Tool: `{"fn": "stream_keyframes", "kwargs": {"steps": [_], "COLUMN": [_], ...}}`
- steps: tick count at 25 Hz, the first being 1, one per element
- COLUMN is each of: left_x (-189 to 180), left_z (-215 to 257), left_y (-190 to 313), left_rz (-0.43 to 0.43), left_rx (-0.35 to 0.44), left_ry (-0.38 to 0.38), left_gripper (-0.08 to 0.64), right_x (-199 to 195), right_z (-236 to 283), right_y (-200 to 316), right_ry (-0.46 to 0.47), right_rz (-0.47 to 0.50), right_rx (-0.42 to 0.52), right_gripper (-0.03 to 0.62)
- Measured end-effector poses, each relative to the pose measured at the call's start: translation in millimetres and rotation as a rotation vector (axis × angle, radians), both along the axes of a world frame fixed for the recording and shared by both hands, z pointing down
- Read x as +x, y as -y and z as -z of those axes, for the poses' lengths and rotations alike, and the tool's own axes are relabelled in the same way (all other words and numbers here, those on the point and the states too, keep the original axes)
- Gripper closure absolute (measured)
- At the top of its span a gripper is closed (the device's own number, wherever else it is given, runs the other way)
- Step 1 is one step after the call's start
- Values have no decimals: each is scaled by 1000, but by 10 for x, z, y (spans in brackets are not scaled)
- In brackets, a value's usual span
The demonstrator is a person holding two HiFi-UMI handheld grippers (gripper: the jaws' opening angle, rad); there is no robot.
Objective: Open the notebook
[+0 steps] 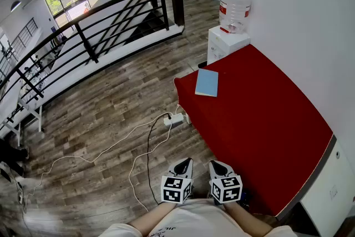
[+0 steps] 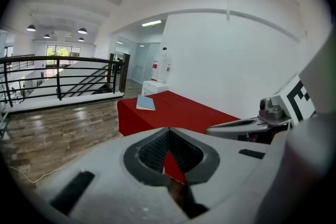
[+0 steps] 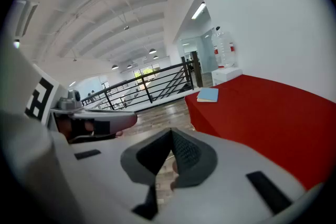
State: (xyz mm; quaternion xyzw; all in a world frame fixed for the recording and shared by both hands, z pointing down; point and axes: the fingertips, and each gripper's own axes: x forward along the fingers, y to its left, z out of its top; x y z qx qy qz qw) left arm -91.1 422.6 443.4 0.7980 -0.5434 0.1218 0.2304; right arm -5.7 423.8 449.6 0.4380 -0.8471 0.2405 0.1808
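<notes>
We are standing at the near end of the red table (image 1: 266, 119), holding the left gripper (image 1: 186, 162) and the right gripper (image 1: 216, 165) side by side just short of that near end. Both are pointing across the table and slightly down. Each pair of jaws is sitting pressed together with nothing between the pads, so both tongs are closed and empty.

The notebook (image 1: 207, 82) is lying flat and shut on the table's far left corner, close to the left edge and well apart from our grippers. We are judging it to be light and thin, with a pale blue cover that looks smooth and probably bends easily. It is likely to slide on the red cloth if we push rather than pinch. We are thinking one gripper should press down near the spine while the other takes the free edge of the cover and lifts it. Which edge is the spine we cannot tell from here.

Counting up, we are seeing one notebook, one table and two grippers. Beyond the table's far end, one water jug (image 1: 234, 5) is standing on one white cabinet (image 1: 224, 44).
</notes>
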Motion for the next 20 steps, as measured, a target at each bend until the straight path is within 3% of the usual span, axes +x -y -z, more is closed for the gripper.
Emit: {"fn": "stream_keyframes", "kwargs": {"steps": [11, 20], "left_x": [-328, -469], "left_z": [47, -15], "left_y": [-17, 332], "left_rz": [-5, 4], "left_rx": [9, 1], "left_ry": [-20, -15], "left_gripper": [554, 554], "right_x": [-299, -481], "right_z": [42, -46], "right_y": [-43, 308], "right_ry": [-7, 6], "right_rz": [-28, -15], "right_rx": [0, -12], "right_gripper": [586, 586]}}
